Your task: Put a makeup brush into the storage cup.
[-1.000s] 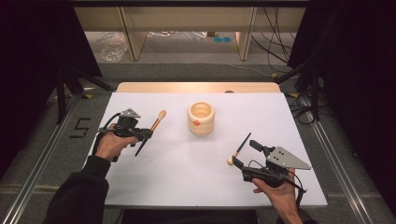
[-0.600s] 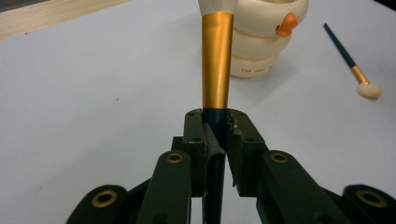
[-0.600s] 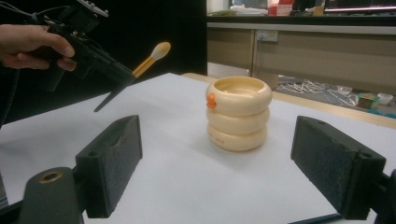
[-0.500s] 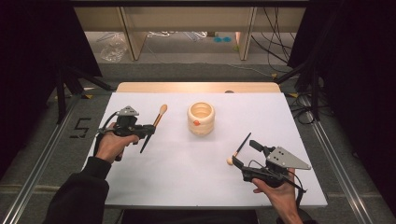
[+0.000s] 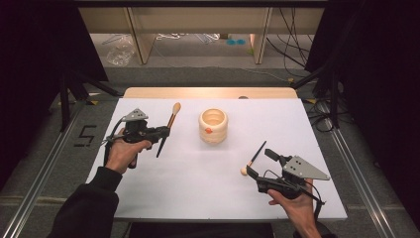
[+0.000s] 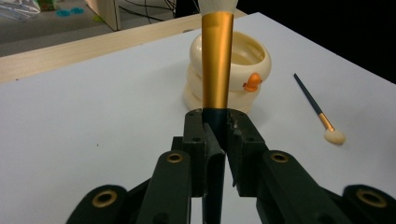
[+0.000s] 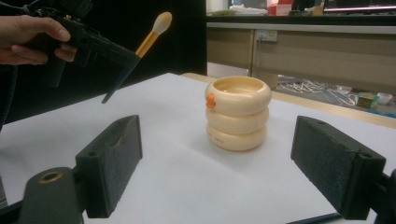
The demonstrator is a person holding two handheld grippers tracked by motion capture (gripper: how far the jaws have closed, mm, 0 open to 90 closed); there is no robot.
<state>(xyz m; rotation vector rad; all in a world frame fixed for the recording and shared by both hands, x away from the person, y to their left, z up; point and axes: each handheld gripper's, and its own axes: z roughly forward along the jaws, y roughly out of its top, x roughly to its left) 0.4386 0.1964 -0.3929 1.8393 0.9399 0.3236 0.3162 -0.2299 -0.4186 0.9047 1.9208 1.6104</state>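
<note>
left gripper (image 5: 163, 132) lifted a little and shifted toward the far side of the table, the large gold-handled brush (image 5: 169, 125) clamped in it carried along, bristle end now higher and nearer the table's (image 5: 163, 198) far edge

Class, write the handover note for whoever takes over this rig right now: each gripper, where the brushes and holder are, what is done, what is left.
Left gripper: jaws shut on the large brush, held off the table, bristles up, left of the cream holder.
Right gripper: jaws open, holding nothing, facing the holder.
Small brush: lying on the white table, just ahead of the right gripper.
Done: large brush picked up.
Left, probably: put it into the holder, then the small brush.
</note>
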